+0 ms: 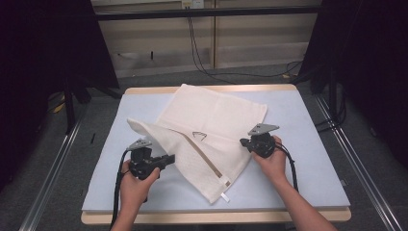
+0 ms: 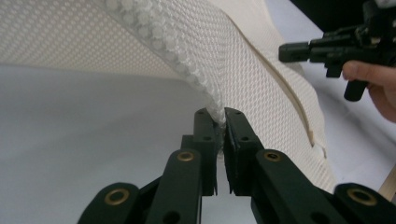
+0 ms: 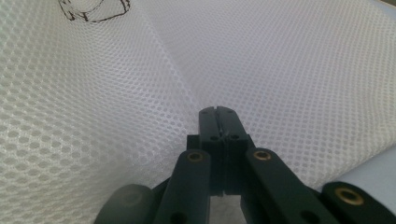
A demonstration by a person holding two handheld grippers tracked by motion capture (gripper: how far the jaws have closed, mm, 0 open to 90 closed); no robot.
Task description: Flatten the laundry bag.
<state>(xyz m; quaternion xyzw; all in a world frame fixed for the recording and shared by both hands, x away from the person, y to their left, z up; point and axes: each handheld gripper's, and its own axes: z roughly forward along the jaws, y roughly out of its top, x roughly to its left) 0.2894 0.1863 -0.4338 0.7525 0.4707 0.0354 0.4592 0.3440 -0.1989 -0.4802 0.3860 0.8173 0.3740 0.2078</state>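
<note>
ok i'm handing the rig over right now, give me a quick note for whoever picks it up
Left tool: shut on the folded edge of the white mesh bag, lifting it off the table.
Right tool: jaws shut, tips on the mesh at the bag's right side; whether they pinch it cannot be told.
Bag: mid-table, lower left part turned over, zipper running diagonally.
Done: one fold begun.
Left: probably carry the fold across and flatten it.

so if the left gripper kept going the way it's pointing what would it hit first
The left gripper is already shut on the folded edge of the white mesh laundry bag, so it would push straight into that mesh. Beyond it, probably the right gripper, though depth is unclear.
</note>
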